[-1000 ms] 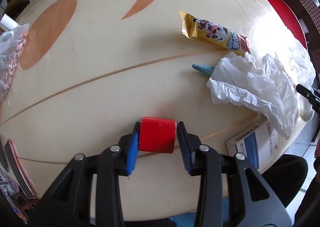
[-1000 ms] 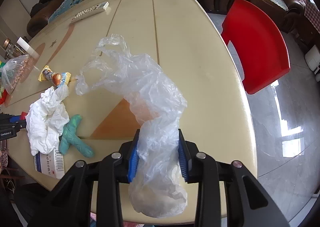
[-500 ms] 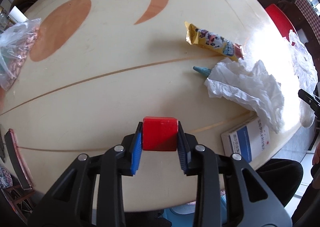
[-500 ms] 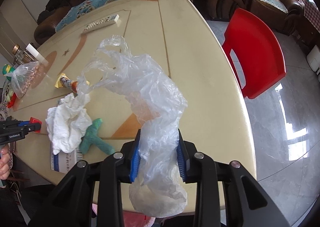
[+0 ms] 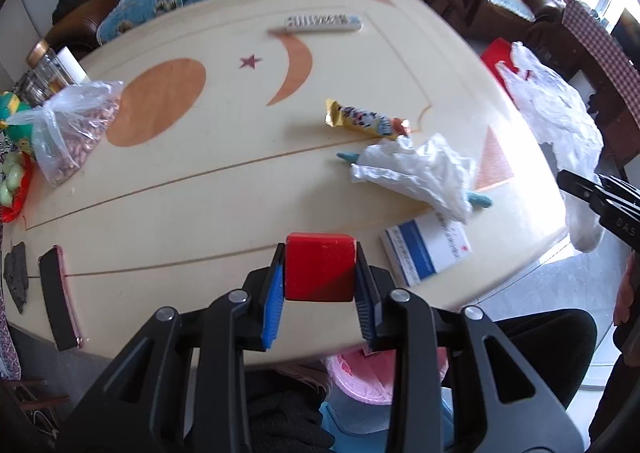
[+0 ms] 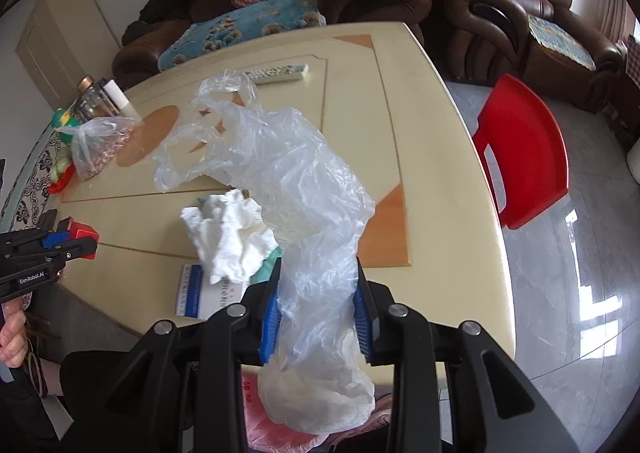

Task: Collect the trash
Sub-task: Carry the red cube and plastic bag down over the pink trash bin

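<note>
Left wrist view: the left gripper pinches a red block between its 2 blue pads above the near edge of the cream table. Right wrist view: the right gripper clamps a crumpled clear plastic bag, which drapes on both sides of the pads. Crumpled white tissue, a yellow snack wrapper and a blue-and-white box lie on the table; a pink bin sits below its edge.

Lifted both grippers well clear of the table: left gripper raised with the red block, right gripper with the plastic bag.
</note>
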